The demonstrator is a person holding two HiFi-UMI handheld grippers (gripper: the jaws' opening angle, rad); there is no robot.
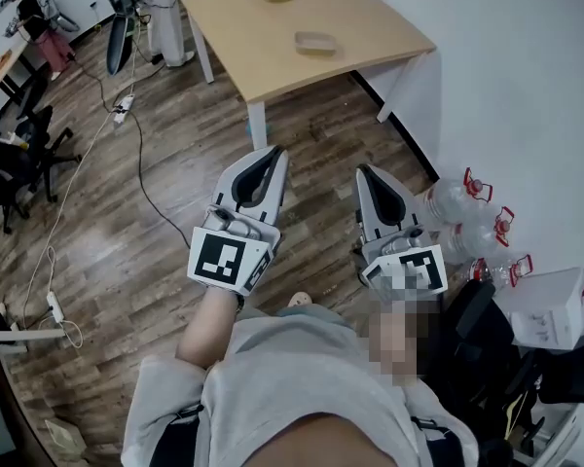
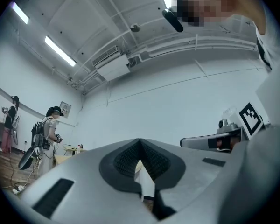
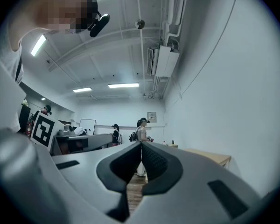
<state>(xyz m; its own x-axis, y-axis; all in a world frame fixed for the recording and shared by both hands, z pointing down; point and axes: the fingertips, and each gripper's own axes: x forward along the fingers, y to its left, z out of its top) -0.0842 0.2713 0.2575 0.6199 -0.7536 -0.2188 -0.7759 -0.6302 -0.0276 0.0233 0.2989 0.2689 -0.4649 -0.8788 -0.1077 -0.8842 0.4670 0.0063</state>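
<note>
Left gripper (image 1: 275,152) has its jaws pressed together with nothing between them; its own view shows the pads meeting (image 2: 140,143). Right gripper (image 1: 363,170) is the same, closed and empty (image 3: 141,143). Both are held side by side in the air, short of the table's (image 1: 263,56) near edge, over wooden floor (image 1: 146,261). Two shallow dishes (image 1: 315,42) sit on the table, well apart from both grippers. Water bottles (image 1: 467,212) lie right of the table by the white wall, near the right gripper. A cable (image 1: 127,105) runs on the floor left of the table.
</note>
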